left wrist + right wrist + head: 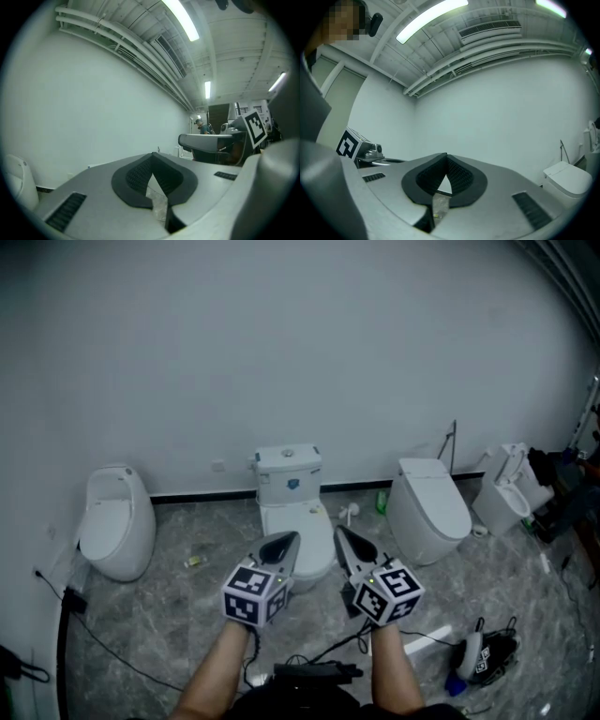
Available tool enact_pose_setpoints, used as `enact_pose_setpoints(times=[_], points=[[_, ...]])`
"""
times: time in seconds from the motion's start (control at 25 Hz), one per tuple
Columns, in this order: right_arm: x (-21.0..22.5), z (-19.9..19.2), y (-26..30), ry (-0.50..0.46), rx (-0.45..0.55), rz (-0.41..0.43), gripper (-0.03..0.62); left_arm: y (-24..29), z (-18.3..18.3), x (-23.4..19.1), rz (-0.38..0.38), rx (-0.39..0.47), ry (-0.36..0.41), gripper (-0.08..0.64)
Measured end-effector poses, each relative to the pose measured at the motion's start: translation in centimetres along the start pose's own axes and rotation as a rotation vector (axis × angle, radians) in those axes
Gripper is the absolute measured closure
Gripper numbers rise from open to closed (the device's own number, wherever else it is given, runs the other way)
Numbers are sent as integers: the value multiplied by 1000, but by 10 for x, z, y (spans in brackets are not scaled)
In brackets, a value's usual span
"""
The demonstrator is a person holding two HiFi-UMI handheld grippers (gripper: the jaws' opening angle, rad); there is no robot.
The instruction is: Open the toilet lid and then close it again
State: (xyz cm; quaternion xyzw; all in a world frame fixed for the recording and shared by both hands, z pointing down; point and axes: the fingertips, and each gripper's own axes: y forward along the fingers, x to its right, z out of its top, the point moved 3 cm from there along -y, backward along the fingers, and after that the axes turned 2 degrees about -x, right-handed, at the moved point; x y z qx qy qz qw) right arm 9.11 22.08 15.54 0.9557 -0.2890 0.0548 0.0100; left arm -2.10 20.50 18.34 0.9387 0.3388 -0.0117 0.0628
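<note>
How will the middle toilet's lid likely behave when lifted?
The lid looks smooth, white and moulded, so probably stiff and slightly slippery. It lies closed below the tank, so it likely pivots up rather than lifting free.

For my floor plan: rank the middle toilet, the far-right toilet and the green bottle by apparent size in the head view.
Largest: middle toilet.
Next: far-right toilet, though being farther off may make it look smaller.
Smallest: green bottle.
</note>
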Motion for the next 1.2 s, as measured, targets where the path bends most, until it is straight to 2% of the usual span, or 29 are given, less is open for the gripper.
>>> enact_pose_setpoints(times=[0.4, 1.2], points=[[15, 3, -33, 3, -12, 10, 586, 7, -2, 43, 7, -24, 23, 554], [25, 9, -64, 10, 5, 32, 586, 12, -2, 72, 35, -18, 60, 554]])
